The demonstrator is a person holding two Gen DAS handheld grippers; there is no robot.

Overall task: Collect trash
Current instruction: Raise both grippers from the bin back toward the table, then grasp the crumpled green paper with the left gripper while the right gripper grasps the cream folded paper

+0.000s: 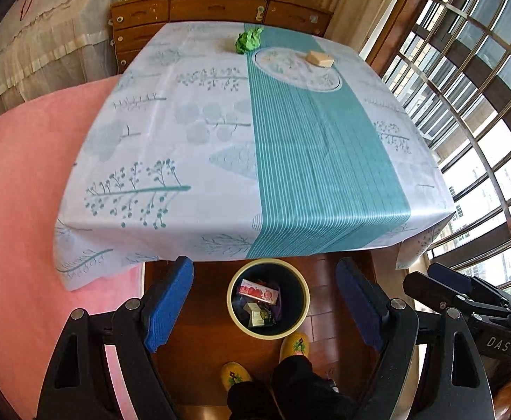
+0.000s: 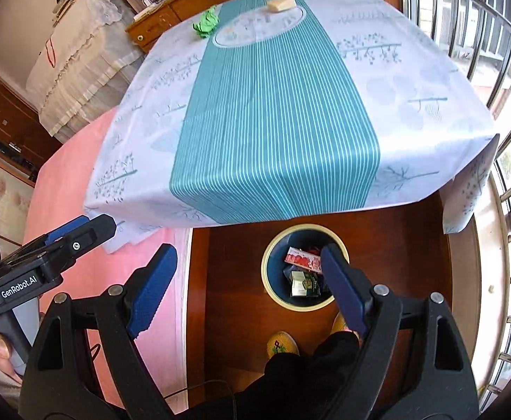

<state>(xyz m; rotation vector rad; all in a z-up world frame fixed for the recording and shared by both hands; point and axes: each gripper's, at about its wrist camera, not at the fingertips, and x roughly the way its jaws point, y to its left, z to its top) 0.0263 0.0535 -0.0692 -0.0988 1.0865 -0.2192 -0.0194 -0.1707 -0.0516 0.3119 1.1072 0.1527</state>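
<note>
A round dark bin with a cream rim (image 1: 236, 318) (image 2: 269, 287) stands on the wooden floor below the table's near edge and holds several packets, one red and white (image 1: 258, 291) (image 2: 302, 260). A crumpled green paper ball (image 1: 248, 41) (image 2: 205, 25) and a tan block (image 1: 320, 58) (image 2: 282, 2) lie at the far end of the table. My left gripper (image 1: 264, 301) is open and empty, held above the bin. My right gripper (image 2: 248, 287) is open and empty, also over the floor by the bin; it shows at the right of the left wrist view (image 1: 440, 280).
The table carries a white and teal patterned cloth (image 1: 290, 161) (image 2: 276, 122). A pink bed (image 1: 28, 192) (image 2: 80, 189) lies to the left. A wooden dresser (image 1: 217, 8) stands behind the table. Barred windows (image 1: 472, 87) run along the right. The person's yellow slippers (image 1: 295, 344) (image 2: 283, 344) stand by the bin.
</note>
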